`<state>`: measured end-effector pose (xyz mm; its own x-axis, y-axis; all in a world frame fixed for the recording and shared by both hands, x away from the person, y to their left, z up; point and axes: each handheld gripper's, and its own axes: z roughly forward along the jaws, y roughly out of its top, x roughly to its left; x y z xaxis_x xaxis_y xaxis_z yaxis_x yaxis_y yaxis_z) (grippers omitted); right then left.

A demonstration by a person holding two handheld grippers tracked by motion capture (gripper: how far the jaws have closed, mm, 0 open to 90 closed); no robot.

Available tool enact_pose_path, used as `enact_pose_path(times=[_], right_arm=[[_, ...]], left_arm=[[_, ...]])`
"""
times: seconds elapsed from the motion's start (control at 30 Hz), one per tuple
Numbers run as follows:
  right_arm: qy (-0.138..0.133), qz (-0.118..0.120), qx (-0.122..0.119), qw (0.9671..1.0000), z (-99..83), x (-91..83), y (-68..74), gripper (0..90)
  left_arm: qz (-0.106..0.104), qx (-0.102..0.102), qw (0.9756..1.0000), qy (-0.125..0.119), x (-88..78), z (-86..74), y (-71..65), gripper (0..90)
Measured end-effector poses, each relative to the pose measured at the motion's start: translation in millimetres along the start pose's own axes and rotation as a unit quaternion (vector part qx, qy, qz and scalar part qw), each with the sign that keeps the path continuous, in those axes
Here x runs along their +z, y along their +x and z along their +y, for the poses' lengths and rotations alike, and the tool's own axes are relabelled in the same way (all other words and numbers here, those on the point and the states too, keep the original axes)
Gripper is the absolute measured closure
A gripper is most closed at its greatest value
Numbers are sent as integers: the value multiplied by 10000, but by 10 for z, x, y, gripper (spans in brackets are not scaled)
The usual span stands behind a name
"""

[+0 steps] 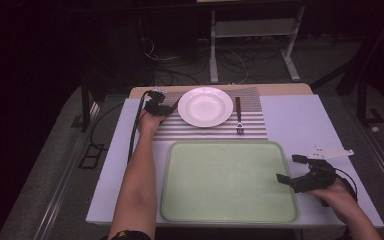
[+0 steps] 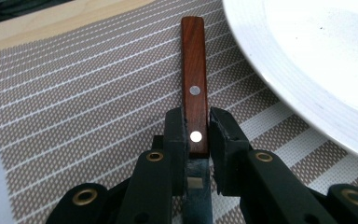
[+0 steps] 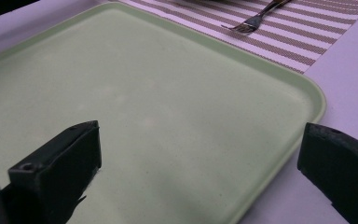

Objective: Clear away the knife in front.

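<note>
A knife with a brown wooden handle (image 2: 193, 60) lies on the striped placemat (image 2: 84, 93), just left of the white plate (image 2: 317, 56). My left gripper (image 2: 196, 126) is shut on the near end of that handle, and the blade runs back under the jaws. From above, the left gripper (image 1: 161, 107) sits at the left rim of the plate (image 1: 205, 106). A fork (image 1: 239, 116) lies on the placemat (image 1: 215, 131) to the right of the plate. My right gripper (image 1: 289, 168) is open at the right edge of the green tray (image 1: 230, 182), with nothing between its jaws.
The green tray (image 3: 168, 107) is bare and takes up the near middle of the table. The fork (image 3: 254, 21) lies beyond its far edge. A small white flat piece (image 1: 330, 151) rests on the table right of the tray. Cables and a stand are on the floor behind.
</note>
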<state>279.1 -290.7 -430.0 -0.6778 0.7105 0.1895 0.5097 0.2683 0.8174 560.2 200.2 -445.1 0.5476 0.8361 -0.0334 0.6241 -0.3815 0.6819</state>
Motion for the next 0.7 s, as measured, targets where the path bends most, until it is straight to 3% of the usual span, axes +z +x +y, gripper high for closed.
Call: enact_pose_path(times=[0.07, 0.33, 0.7], right_arm=[[-3, -3, 3, 10000, 0, -1, 0, 0], [11, 20, -10, 10000, 2, 10, 7, 0], [3, 29, -26, 10000, 4, 14, 12, 0]], left_arm=[[59, 64, 9999, 83, -27, 1, 1, 772], [119, -58, 9999, 95, -244, -35, 41, 772], [-77, -311, 9995, -12, -543, -97, 36, 773]])
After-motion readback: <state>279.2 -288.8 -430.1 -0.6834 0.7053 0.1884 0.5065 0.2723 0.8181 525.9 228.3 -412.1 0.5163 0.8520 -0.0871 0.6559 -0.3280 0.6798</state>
